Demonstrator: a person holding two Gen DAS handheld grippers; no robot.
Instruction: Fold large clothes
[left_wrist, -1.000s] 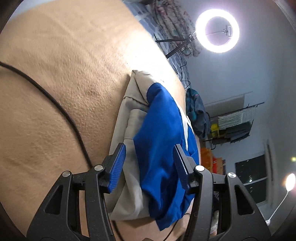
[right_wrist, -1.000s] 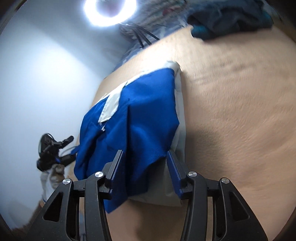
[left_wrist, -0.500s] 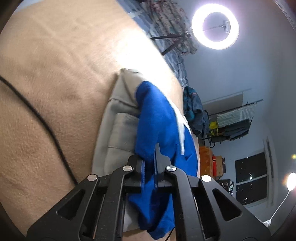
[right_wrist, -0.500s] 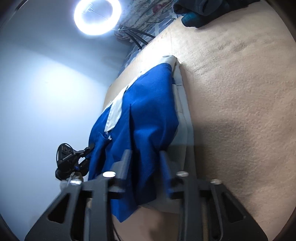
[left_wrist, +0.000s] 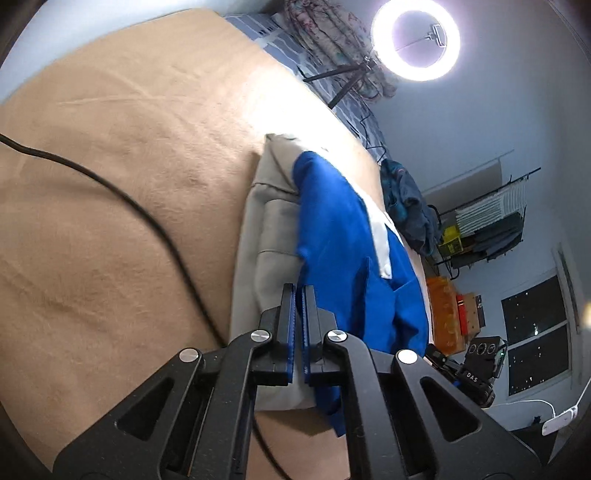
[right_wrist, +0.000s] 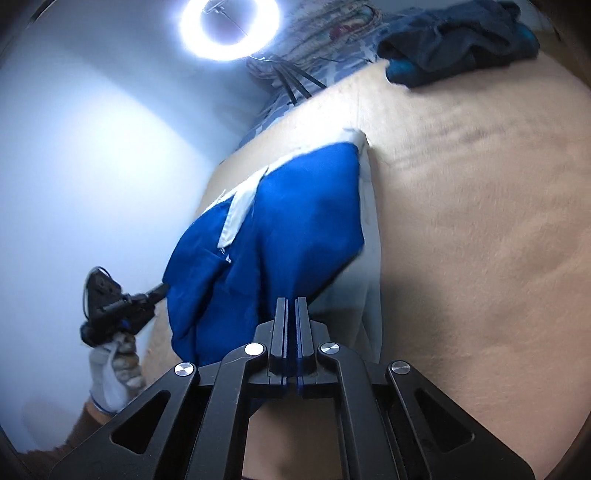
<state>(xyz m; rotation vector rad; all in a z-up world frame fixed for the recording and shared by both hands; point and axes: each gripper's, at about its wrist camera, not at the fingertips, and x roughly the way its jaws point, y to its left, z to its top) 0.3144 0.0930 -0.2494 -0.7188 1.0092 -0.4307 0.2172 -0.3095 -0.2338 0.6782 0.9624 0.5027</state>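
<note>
A blue and grey-white garment (left_wrist: 332, 236) lies partly folded on the tan bed cover (left_wrist: 129, 184). My left gripper (left_wrist: 298, 291) is shut on the near edge of its blue layer. In the right wrist view the same garment (right_wrist: 295, 221) stretches away from me, and my right gripper (right_wrist: 291, 302) is shut on its near blue edge. The left gripper (right_wrist: 162, 288) also shows there at the garment's left corner, held by a gloved hand.
A black cable (left_wrist: 140, 210) crosses the bed cover left of the garment. A dark blue heap of clothes (right_wrist: 458, 40) lies at the far edge of the bed. A ring light (left_wrist: 415, 40) on a tripod stands beyond the bed, with shelves (left_wrist: 480, 229) at the right.
Both grippers were open around the garment's near edge one second ago. Both have closed on the blue fabric. The views have shifted slightly with the grip.
</note>
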